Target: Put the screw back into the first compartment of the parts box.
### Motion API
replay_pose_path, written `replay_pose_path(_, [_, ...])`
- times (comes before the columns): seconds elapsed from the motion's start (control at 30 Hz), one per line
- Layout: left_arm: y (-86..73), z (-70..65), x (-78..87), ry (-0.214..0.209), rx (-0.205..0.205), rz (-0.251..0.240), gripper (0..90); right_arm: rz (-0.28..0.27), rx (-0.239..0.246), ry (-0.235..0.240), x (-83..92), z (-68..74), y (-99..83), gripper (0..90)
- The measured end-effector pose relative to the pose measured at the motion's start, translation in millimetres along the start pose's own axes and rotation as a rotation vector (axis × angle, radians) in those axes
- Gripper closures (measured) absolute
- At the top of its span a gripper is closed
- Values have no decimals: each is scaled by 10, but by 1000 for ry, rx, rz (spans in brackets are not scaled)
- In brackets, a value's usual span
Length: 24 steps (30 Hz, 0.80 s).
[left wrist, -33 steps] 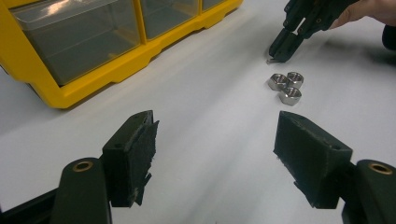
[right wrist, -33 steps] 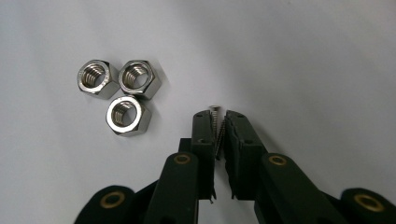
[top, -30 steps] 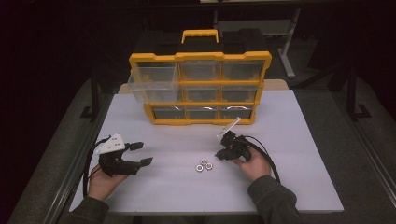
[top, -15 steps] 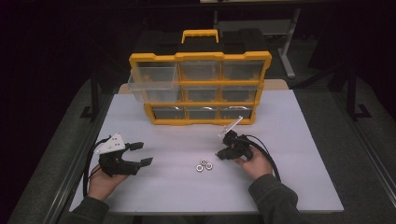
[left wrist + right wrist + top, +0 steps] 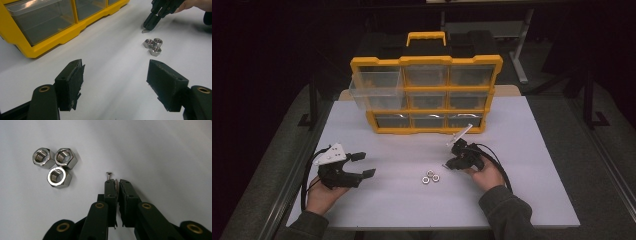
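Observation:
Three steel hex nuts [image 5: 430, 177] lie touching one another on the white table top [image 5: 522, 150], also seen in the right gripper view as nuts [image 5: 53, 166]. Just right of them my right gripper [image 5: 448, 165] points down at the table, shut on a small screw [image 5: 109, 175] whose head pokes out past the pads; a second thin screw seems to lie between the jaws. From the left gripper view that gripper [image 5: 147, 28] hovers just beyond the nuts [image 5: 153, 46]. My left gripper [image 5: 365, 165] rests at the table's left, open, nothing between its pads [image 5: 71, 82].
A yellow organizer [image 5: 427, 95] with clear drawers stands at the back of the table. Its top-left drawer [image 5: 374, 87] is pulled out toward me. Bare white table lies between the two grippers.

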<state>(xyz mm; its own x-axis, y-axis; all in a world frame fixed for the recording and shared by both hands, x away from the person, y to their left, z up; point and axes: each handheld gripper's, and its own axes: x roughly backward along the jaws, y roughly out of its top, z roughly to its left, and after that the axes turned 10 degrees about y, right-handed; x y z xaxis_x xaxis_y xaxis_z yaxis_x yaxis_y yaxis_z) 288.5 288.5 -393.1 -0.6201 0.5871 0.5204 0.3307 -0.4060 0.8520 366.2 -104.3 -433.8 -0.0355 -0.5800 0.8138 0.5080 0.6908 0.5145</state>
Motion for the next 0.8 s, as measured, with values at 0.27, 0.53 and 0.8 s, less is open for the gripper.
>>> replay_pose_path(0.27, [2,-5,-2,-2,-1,-5,289,-1,4,8,2,-17,0,840])
replay_pose_path(0.53, [0,1,0,0,-1,1,287,-39,-19,47,131,-51,21,843])
replay_pose_path(0.8, [9,12,4,1,-18,1,287,-66,16,86,372,-6,167,843])
